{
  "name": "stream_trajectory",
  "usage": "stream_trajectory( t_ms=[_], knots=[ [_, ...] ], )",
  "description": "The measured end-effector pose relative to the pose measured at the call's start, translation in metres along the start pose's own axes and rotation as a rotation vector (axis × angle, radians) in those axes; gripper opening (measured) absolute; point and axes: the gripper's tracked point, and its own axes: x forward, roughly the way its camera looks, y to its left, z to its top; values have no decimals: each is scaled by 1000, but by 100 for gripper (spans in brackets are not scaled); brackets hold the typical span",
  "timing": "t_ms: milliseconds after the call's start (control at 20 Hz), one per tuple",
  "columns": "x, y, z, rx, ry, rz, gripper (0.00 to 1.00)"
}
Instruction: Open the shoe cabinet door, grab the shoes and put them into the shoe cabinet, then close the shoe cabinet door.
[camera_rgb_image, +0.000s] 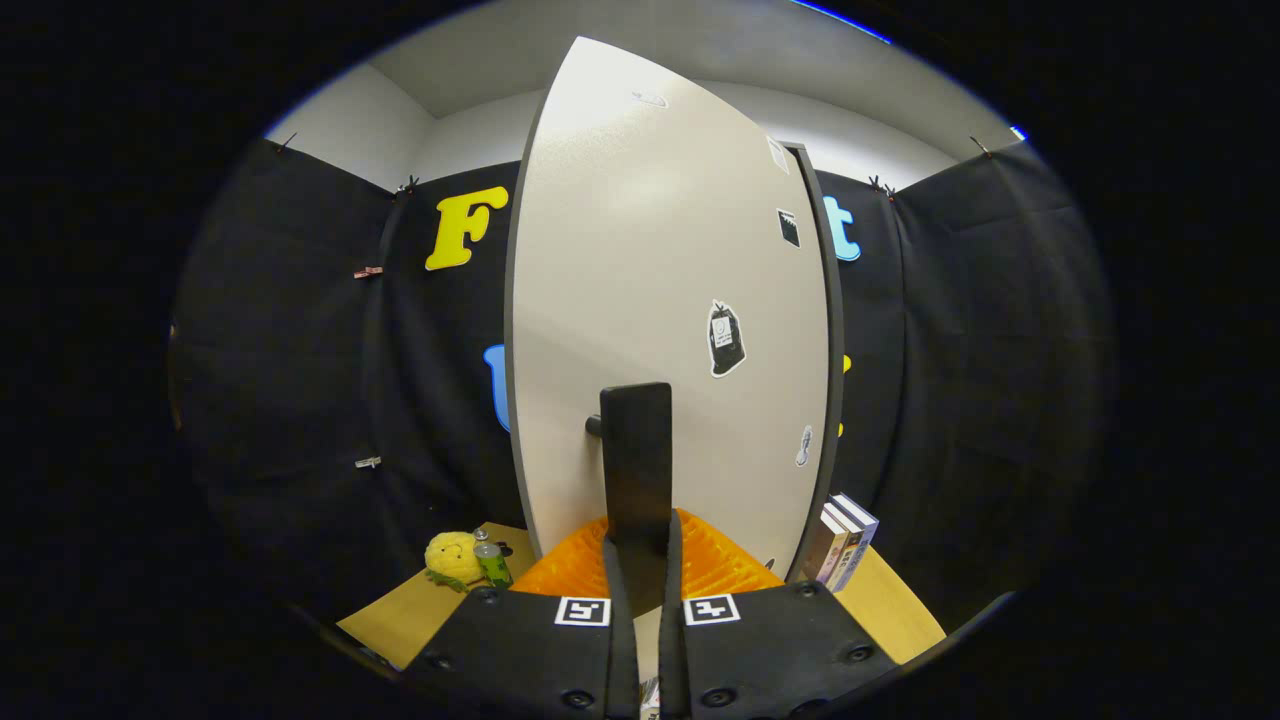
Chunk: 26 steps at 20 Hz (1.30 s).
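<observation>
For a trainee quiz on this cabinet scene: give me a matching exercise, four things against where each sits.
Things:
1. tool
2. yellow plush toy
3. books
4. black bag sticker

Places:
A. standing right of the cabinet door
B. stuck on the door, above and right of the handle
C. fingers shut on the black door handle
D. on the table left of the door, beside a green can

Pairs: 1-C, 2-D, 3-A, 4-B
</observation>
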Motion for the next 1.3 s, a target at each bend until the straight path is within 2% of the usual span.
stream_trajectory(
  t_ms=[500, 850, 1150, 1300],
  knots=[
    [-21, -39, 1, 33, -4, -99, 11],
    [-38, -79, 4, 44, 3, -119, 11],
    [-40, -117, 6, 62, -4, -204, 7],
    [-44, -121, 4, 93, 15, -191, 5]
  ],
)
